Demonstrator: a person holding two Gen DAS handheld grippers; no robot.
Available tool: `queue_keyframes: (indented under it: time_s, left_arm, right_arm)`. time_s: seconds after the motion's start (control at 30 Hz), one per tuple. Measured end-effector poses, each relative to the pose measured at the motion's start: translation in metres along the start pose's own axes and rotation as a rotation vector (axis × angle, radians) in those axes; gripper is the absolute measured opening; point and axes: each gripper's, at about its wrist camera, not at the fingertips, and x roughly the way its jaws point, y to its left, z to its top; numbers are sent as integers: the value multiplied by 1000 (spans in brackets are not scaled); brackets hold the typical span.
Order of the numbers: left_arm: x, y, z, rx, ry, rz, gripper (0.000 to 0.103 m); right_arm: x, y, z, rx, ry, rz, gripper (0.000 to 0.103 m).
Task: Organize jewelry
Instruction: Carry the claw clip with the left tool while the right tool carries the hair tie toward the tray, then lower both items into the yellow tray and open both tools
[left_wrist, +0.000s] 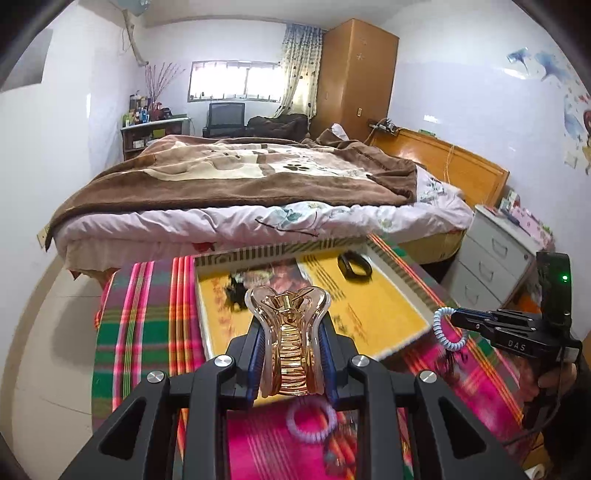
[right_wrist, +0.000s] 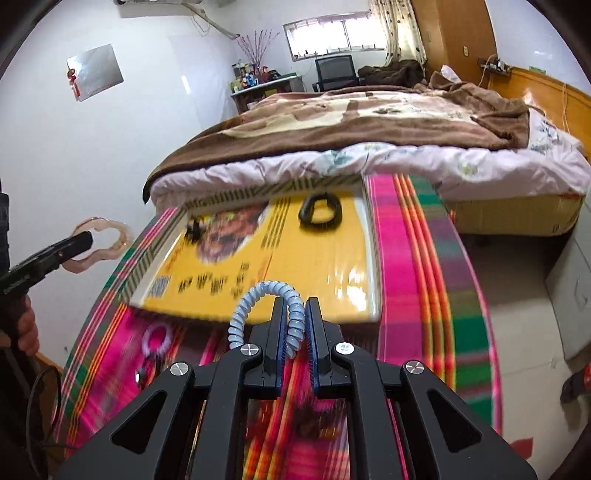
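My left gripper (left_wrist: 290, 325) is shut on an amber claw hair clip (left_wrist: 288, 339) and holds it above the striped cloth, just in front of the yellow tray (left_wrist: 391, 317). The clip also shows in the right wrist view (right_wrist: 107, 240). My right gripper (right_wrist: 293, 317) is shut on a light blue spiral hair tie (right_wrist: 258, 295), near the tray's front edge; this tie shows in the left wrist view (left_wrist: 448, 328). On the tray lie a black ring band (right_wrist: 319, 210) and a small black item (right_wrist: 194, 229). A pink spiral hair tie (left_wrist: 312, 421) lies on the cloth.
The table carries a pink, green and orange striped cloth (right_wrist: 424, 258). A bed with a brown blanket (left_wrist: 240, 173) stands right behind the table. A white drawer unit (left_wrist: 491, 254) is at the right. A dark item (right_wrist: 306, 417) lies on the cloth under my right gripper.
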Motion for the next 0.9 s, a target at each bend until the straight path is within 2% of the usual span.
queue_keyframes:
  time_s: [0.2,0.4,0.7,0.9]
  left_arm:
    - [35,12,30,-28,7,-24,27]
    - [81,26,53,-66,41,-46,27]
    - [162,41,57,-104,149,-50,27]
    - [190,40,51,-99,196,-44,27]
  right_arm:
    - [26,6,47,-44,-5,-10,10]
    - [71,15,78,-66,44,-14,10]
    - [140,27,86,-82,161,-4,10]
    - [166,31,83,-110,212,-27,10]
